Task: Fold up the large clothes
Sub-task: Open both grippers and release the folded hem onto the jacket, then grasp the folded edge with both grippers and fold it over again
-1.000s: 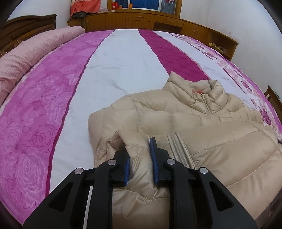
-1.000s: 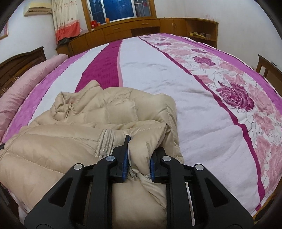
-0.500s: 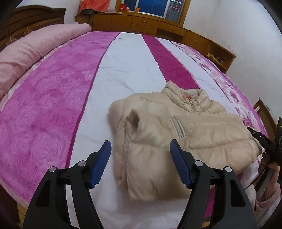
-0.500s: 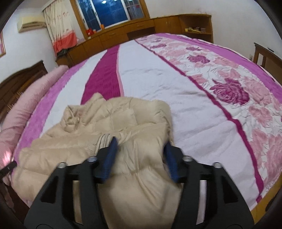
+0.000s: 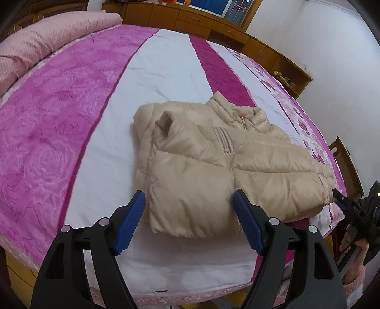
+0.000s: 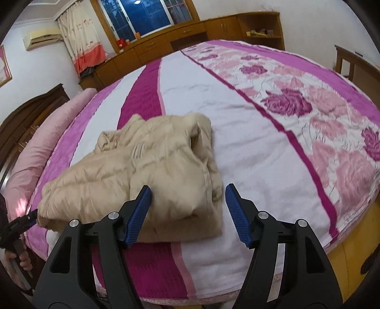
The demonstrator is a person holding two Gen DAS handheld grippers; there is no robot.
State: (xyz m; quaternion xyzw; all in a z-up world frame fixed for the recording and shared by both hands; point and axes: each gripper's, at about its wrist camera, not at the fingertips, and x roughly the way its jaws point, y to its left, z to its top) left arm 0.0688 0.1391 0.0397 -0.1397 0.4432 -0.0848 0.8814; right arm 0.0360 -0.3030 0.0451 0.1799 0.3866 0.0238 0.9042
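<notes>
Jacket: beige padded jacket (image 5: pixel 213 166) lies on the bed just ahead of both grippers, both sleeves folded in across the chest, collar pointing away from them.
Jacket from the right: the same garment (image 6: pixel 152 171) sits ahead and slightly left of the right gripper, its near hem close to the bed's front edge.
Left gripper: left gripper (image 5: pixel 190 222) has its jaws spread wide and holds nothing; the blue pads (image 5: pixel 129 221) flank the near end of the folded left sleeve, apart from the fabric as far as can be told.
Right gripper: right gripper (image 6: pixel 188 215) is likewise spread wide and empty, its blue pads (image 6: pixel 237 215) either side of the jacket's near right corner; whether the left pad touches the cloth cannot be told.
Bedspread: pink, magenta and white striped bedspread (image 5: pixel 71 107) with rose patterns under the jacket, stretching far beyond both grippers.
Bolster: pink rolled bolster (image 5: pixel 47 40) far ahead and to the left of the left gripper.
Cabinets: wooden cabinets (image 6: pixel 166 40) beyond the bed's far edge, under a dark window (image 6: pixel 142 14).
</notes>
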